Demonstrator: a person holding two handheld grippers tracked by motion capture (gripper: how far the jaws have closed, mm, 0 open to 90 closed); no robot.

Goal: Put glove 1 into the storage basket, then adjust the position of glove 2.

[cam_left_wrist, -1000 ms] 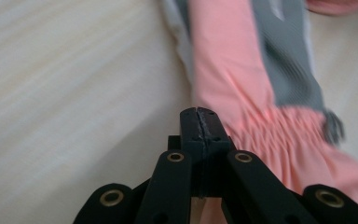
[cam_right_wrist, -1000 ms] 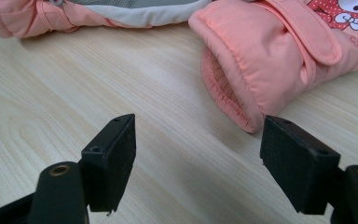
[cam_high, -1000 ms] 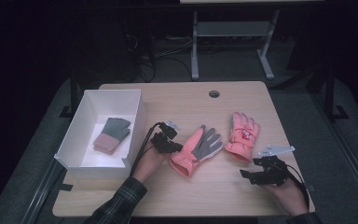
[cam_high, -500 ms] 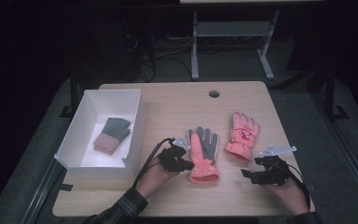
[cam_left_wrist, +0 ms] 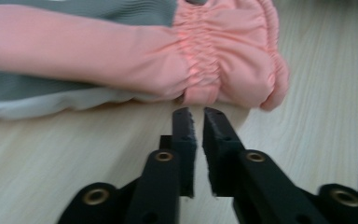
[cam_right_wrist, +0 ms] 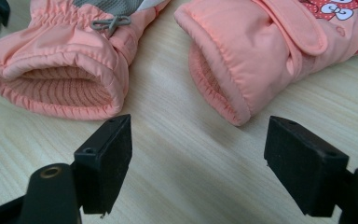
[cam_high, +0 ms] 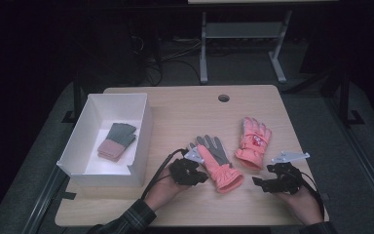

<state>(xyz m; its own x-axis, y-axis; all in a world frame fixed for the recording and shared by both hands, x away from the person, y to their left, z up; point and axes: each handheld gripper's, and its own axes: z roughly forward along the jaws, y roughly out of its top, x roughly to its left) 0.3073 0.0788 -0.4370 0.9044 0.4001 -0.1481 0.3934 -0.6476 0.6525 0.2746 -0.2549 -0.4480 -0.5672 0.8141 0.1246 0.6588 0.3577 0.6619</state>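
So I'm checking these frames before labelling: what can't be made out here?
- Left gripper, its own view: jaws nearly shut, bare, just short of the grey-palmed glove; the glove's fingers are cut off by the left edge.
- Patterned glove, right gripper view: its fingers run past the right edge.
- Folded gloves in the box, high view: too small and dim to count.

No legible text, brand, number or sign appears in any view. The pink glove [cam_right_wrist: 279, 51] carries a red dotted patch with white bow shapes, a pattern without lettering; the grey-palmed glove [cam_high: 214, 161] bears no label.
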